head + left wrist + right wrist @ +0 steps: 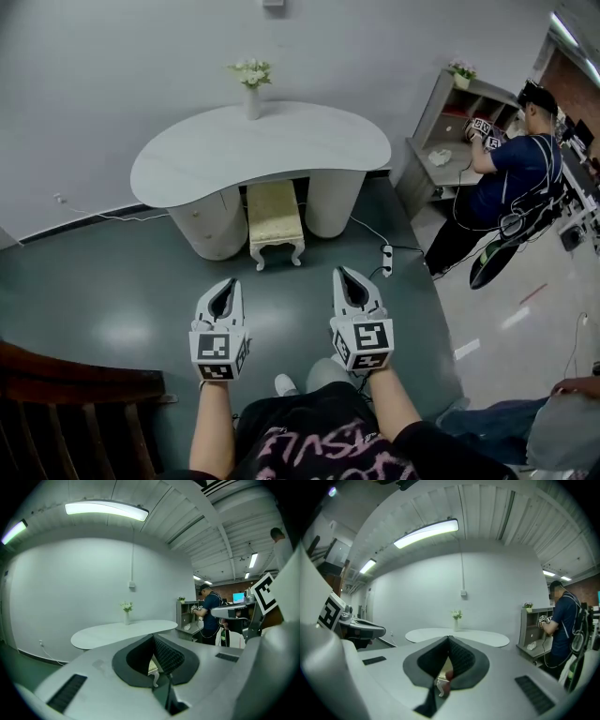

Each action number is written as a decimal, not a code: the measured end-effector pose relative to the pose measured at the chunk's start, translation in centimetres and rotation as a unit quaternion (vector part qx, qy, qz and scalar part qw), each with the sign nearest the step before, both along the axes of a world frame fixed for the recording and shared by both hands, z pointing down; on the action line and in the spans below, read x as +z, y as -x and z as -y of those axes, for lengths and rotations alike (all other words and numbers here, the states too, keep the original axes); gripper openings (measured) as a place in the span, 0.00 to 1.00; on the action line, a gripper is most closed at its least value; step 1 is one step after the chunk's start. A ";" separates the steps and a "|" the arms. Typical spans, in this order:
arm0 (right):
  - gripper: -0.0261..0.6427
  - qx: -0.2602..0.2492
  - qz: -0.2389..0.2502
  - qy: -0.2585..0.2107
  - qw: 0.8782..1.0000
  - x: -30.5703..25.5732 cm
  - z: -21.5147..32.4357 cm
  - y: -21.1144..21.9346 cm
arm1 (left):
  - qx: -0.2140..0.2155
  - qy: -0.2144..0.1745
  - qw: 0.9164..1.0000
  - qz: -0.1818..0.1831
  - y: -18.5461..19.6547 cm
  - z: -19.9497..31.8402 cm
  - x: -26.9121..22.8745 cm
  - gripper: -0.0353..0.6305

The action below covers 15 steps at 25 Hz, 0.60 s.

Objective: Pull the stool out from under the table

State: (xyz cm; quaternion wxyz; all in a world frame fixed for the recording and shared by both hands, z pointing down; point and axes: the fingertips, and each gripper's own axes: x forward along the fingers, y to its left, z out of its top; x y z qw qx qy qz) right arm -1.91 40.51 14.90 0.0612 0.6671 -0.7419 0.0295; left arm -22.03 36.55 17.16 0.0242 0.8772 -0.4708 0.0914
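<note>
Cream stool (275, 221) sits tucked btwn legs of white table (187, 161), well apart from L gripper (224, 287) & R gripper (352, 278), both jaws closed, empty, as approach looks unfinished.

the room is evenly and fairly brightly lit from overhead. a long white fluorescent ceiling tube (107, 509) glows blown-out in the left gripper view, and a second such tube (426, 532) in the right gripper view. in the head view the glossy dark green floor (127, 333) carries a soft pale glare patch towards its left side. the white kidney-shaped desk (262, 150) throws a dim shadow beneath its front edge (colours look cool, a little washed). both gripper views bend strongly, fisheye-fashion, with black corners. the near grey shells of the left gripper (153, 636) and right gripper (449, 638) are soft, and the pale grey far wall (487, 583) is sharper.
</note>
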 end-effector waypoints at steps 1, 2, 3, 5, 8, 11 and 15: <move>0.13 0.001 0.000 0.001 1.000 0.1 0.1 -0.1 | 0.002 -0.001 1.000 -0.001 0.0 0.1 0.1 0.07; 0.13 0.003 0.001 0.001 1.000 0.3 0.3 -0.2 | 0.002 -0.001 1.000 -0.002 0.0 0.3 0.2 0.07; 0.13 0.003 0.002 0.003 1.000 0.5 0.5 -0.3 | 0.002 0.001 1.000 -0.003 0.0 0.5 0.4 0.07; 0.13 0.001 0.005 0.008 1.000 1.0 0.9 -0.5 | 0.001 0.006 1.000 -0.003 -0.1 1.0 0.9 0.07; 0.13 -0.004 0.015 0.010 1.000 1.5 1.8 -0.9 | 0.002 0.009 1.000 0.005 -0.5 1.7 1.3 0.07; 0.13 -0.006 0.015 0.011 1.000 1.9 3.3 -1.6 | 0.005 0.010 1.000 0.014 -1.1 3.0 1.5 0.07; 0.13 -0.008 0.018 0.019 1.000 2.7 5.8 -2.7 | 0.000 0.022 1.000 0.017 -1.8 5.4 2.2 0.07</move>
